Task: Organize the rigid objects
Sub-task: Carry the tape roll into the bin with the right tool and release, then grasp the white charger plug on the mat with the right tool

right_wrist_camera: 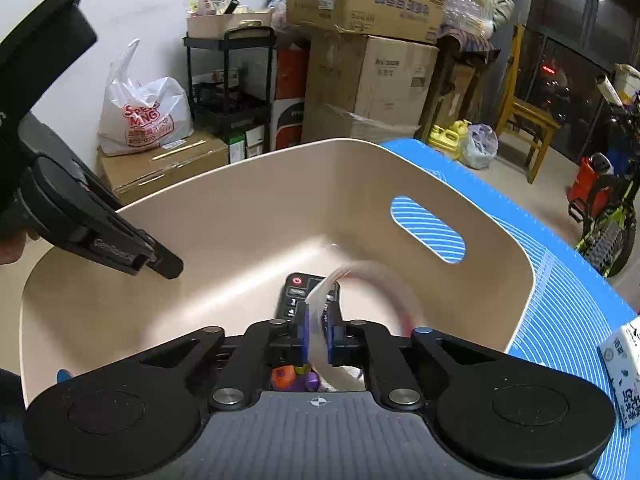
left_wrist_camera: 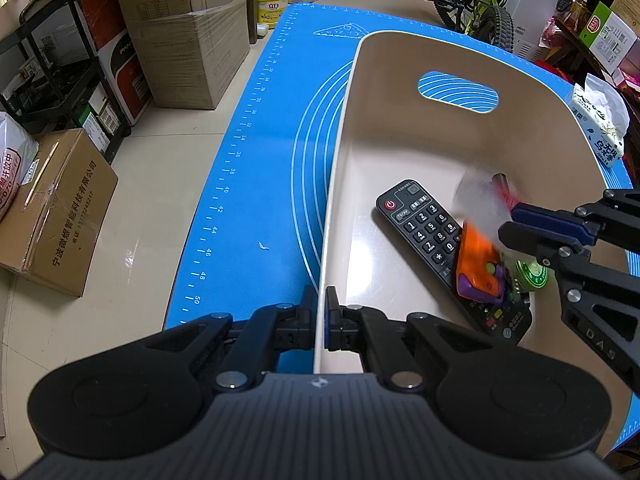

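Left wrist view: my left hand-held gripper [left_wrist_camera: 321,312] is clamping the beige bin's wall [left_wrist_camera: 326,240]; my right hand-held gripper [right_wrist_camera: 319,334] is loosely straddling a blurred clear packet [right_wrist_camera: 320,320] above the remote control [left_wrist_camera: 424,224].

Your left wrist camera looks steeply down along its fingers, close over the beige bin's [left_wrist_camera: 400,128] near wall, bin stretching toward 1 o'clock. Your right wrist camera faces across the same bin [right_wrist_camera: 240,216] from its opposite side; both share the remote [left_wrist_camera: 420,220] inside.

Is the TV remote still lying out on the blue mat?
No, the remote lies on the floor of the beige bin, partly under an orange toy.
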The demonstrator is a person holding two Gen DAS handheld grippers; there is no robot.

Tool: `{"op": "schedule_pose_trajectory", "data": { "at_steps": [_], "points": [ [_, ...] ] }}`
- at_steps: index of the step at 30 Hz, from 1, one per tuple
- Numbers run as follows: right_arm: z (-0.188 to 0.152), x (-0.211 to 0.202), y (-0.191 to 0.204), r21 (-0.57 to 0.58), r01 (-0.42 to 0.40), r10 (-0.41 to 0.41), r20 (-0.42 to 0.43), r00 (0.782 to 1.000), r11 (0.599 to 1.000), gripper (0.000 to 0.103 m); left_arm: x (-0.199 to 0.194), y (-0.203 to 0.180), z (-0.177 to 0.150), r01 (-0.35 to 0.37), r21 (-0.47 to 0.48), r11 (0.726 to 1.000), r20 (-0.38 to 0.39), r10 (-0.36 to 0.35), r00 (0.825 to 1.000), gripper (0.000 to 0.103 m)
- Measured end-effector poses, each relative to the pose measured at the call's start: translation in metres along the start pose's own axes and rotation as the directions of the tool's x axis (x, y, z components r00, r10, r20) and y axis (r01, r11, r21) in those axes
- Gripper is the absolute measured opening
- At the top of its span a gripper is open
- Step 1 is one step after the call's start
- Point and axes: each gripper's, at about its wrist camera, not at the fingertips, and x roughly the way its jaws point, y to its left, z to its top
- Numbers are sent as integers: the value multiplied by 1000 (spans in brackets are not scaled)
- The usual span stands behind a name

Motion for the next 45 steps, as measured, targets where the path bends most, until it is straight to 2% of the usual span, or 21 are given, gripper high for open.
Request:
{"op": "schedule_pose_trajectory", "data": {
  "at_steps": [2, 3, 4, 5, 7, 9, 11, 12, 19, 23, 33, 39, 45],
  "points": [
    [-2, -6, -5, 21, -11, 11, 17, 1000, 1000, 43, 0, 0, 0, 0, 0, 1000, 0, 0, 1000, 5],
    [-3, -10, -8, 32, -15, 14, 27, 1000, 999, 51, 0, 0, 0, 0, 0, 1000, 0, 0, 1000, 5],
    [-4, -14, -11, 45, -12, 10, 48, 999, 999, 65, 0, 0, 0, 0, 0, 1000, 0, 0, 1000, 5],
    [-5, -20, -14, 54, -11, 8, 69, 998, 998, 71, 0, 0, 0, 1, -1, 1000, 0, -1, 1000, 5],
    [-5, -29, -21, 68, -2, -4, 98, 995, 998, 74, 0, 0, 0, 0, 0, 1000, 0, 0, 1000, 5],
    [-7, -38, -29, 88, 27, -38, 126, 991, 996, 81, 0, 0, 0, 0, 0, 1000, 0, 0, 1000, 5],
    [-11, -48, -40, 126, 62, -83, 168, 982, 990, 99, 0, 0, 0, 0, -1, 1000, 0, 0, 1000, 5],
    [-14, -54, -46, 154, 81, -111, 196, 974, 985, 101, 0, 0, 0, 0, 0, 1000, 0, 0, 1000, 5],
    [-33, -66, -94, 317, 193, -262, 192, 946, 928, 101, 0, 0, 0, 0, 0, 1000, 0, 0, 1000, 5],
    [-48, -53, -121, 374, 248, -320, 143, 936, 894, 101, 0, 0, 0, -1, 1, 1000, 0, 1, 1000, 5],
    [-82, 11, -158, 428, 309, -339, -8, 941, 849, 101, 0, 0, -1, 1, -1, 1000, 0, -1, 1000, 5],
    [-89, 43, -172, 470, 338, -355, -55, 933, 816, 101, 0, 0, -1, -2, 0, 1000, -1, 2, 1000, 5],
    [-88, 70, -171, 460, 373, -378, -85, 922, 806, 101, 0, -1, -1, -4, 2, 1000, -1, 4, 1000, 5]
  ]
}}
